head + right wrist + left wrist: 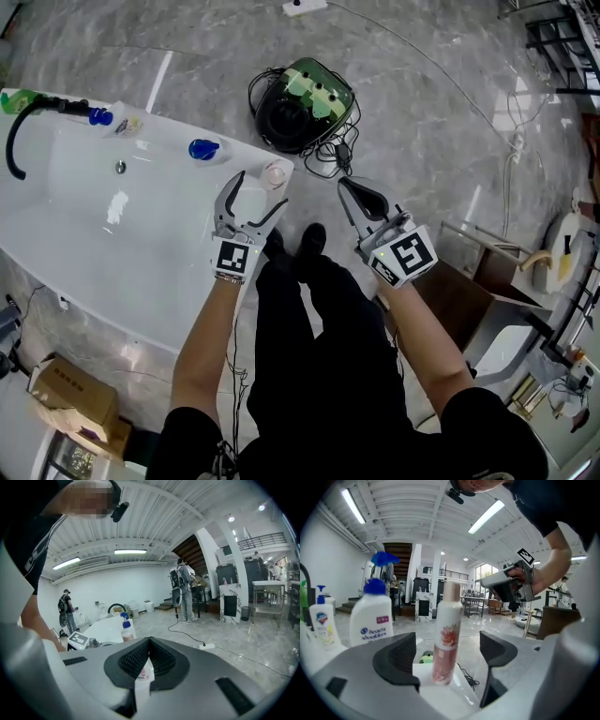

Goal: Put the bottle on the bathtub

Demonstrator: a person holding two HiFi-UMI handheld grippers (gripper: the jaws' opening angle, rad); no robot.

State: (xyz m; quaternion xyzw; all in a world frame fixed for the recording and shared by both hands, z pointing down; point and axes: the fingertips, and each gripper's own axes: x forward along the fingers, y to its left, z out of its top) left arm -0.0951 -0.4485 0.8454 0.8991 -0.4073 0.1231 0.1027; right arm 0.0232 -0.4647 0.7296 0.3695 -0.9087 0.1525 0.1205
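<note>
A slim pink bottle (274, 173) with a flower label stands upright on the corner of the white bathtub (112, 244). My left gripper (262, 189) is open just short of it. In the left gripper view the pink bottle (444, 639) rises between the spread jaws of the left gripper (447, 654), touching neither one. My right gripper (348, 188) hangs to the right of the tub over the floor, shut and empty. In the right gripper view its jaws (149, 641) meet, and the bottle's cap (126, 635) shows just beyond them.
Blue-capped bottles (203, 148) (100, 116) and a black hose (17, 136) sit along the tub's far rim. A white shampoo bottle (371, 616) stands left of the pink one. A green-black bag with cables (305, 98) lies on the floor behind, and a brown stand (469, 300) is to the right.
</note>
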